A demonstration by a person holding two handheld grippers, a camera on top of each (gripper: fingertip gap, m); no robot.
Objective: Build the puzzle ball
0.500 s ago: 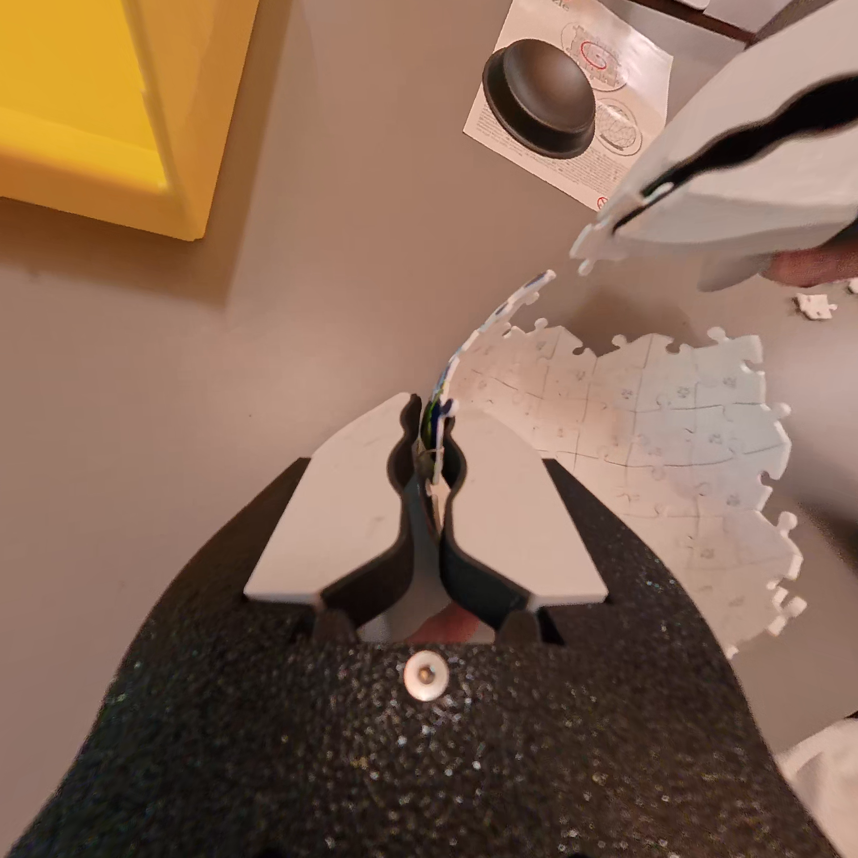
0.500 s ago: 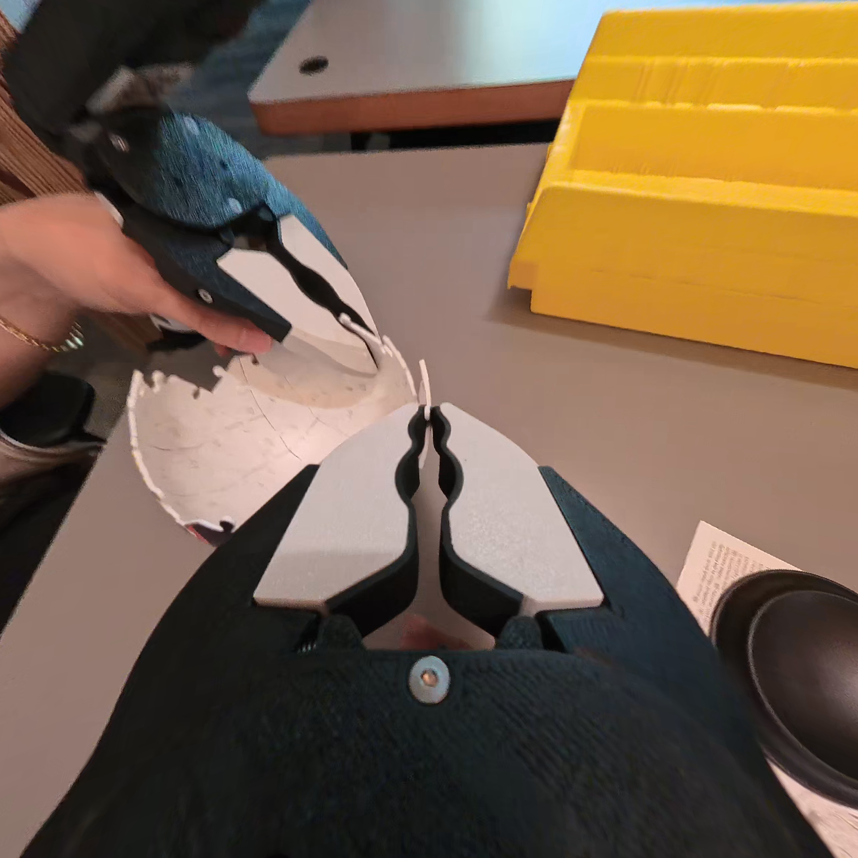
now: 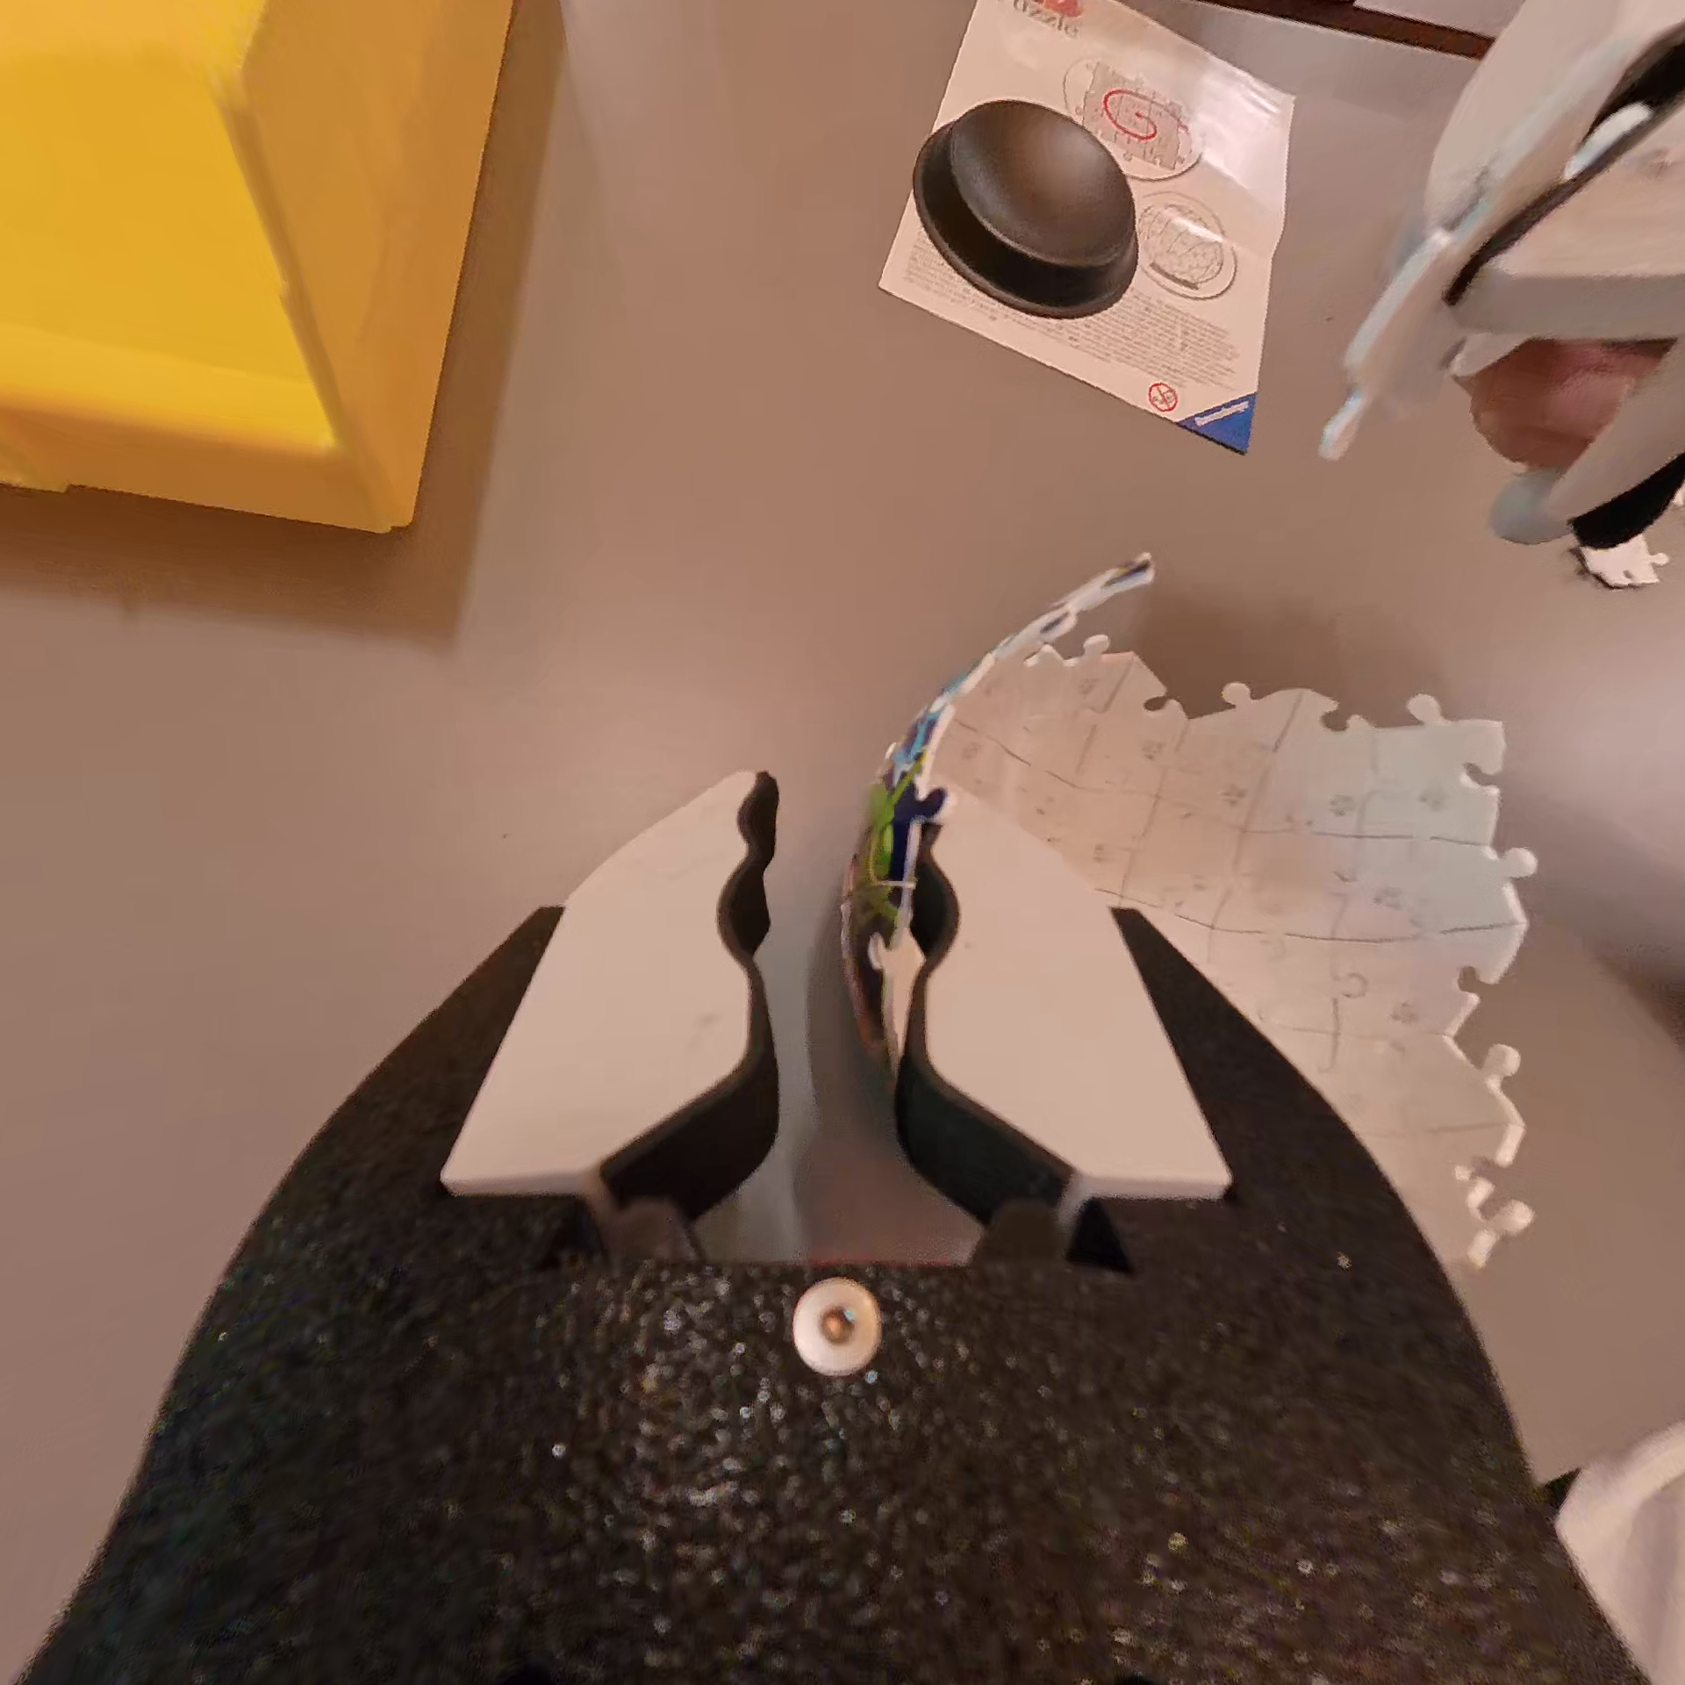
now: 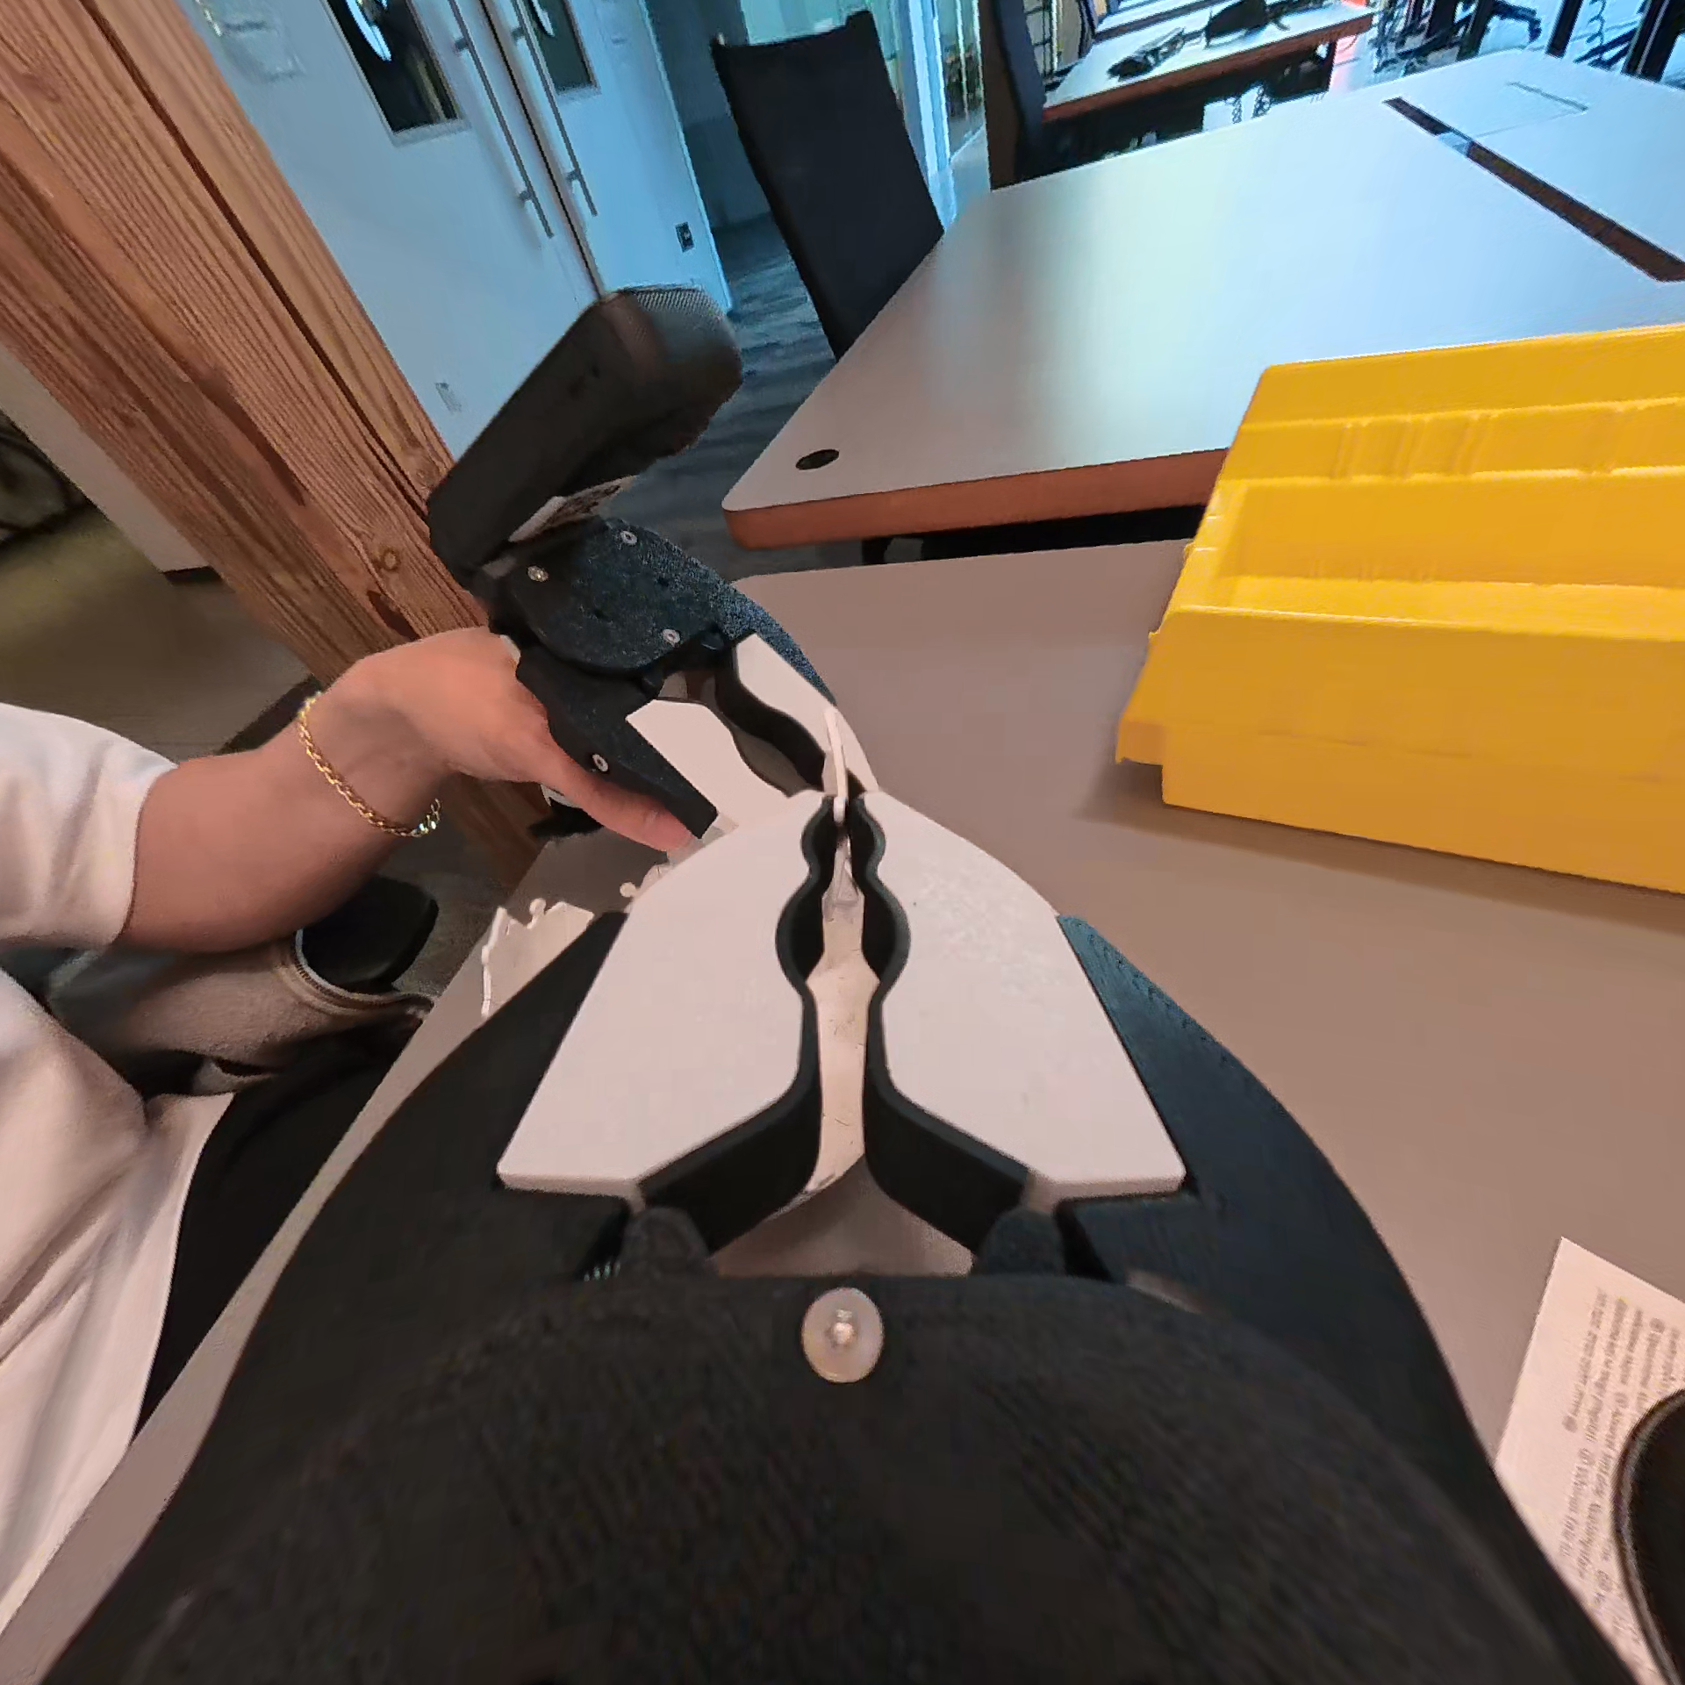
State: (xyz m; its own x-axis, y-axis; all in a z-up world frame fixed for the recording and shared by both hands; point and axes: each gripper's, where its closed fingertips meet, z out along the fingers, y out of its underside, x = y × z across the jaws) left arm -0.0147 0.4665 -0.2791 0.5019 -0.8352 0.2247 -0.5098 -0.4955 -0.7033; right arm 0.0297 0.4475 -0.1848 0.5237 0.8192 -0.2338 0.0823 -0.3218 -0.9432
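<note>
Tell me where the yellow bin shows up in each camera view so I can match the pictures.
Left wrist view: the yellow bin fills the top left corner, cut by the frame edge.
Right wrist view: the yellow bin sits at the right edge, above the middle, on the grey table.
Shared landmark: the instruction sheet, top right in the left view, bottom right corner in the right view.

Curved puzzle shell (image 3: pixel 1276 866): white inside, blue-green print outside. Bin (image 3: pixel 182 255): yellow. Stand (image 3: pixel 1026 210): black. Counter (image 3: pixel 638 593): grey-beige.

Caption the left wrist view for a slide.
Left gripper open beside the curved puzzle shell; right gripper holds a piece.
</note>
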